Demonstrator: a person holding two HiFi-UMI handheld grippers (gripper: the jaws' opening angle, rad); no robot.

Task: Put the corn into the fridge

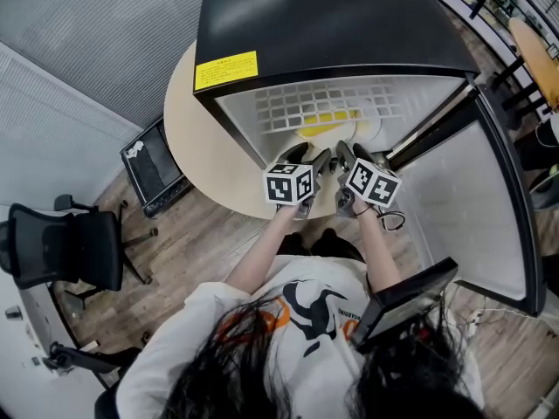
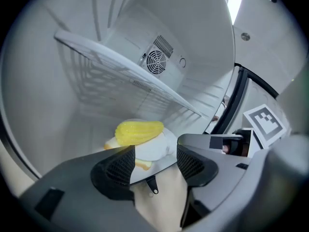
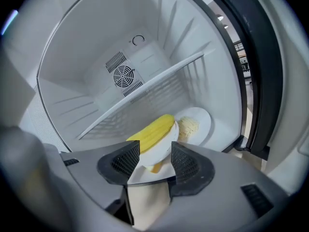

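Fingers (image 2: pixel 115 164) spread; left gripper (image 2: pixel 154 154) seemingly nose-down.

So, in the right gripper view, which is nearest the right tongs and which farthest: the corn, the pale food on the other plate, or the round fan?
1. Corn, lying just beyond the open right tongs.
2. Pale food, behind the corn, to its right.
3. Round fan, on the back wall, upper left.

One corn (image 3: pixel 153 129), one fridge (image 1: pixel 332 16), one wire shelf (image 1: pixel 323 105), two tongs (image 2: pixel 154 163) (image 3: pixel 155 162).
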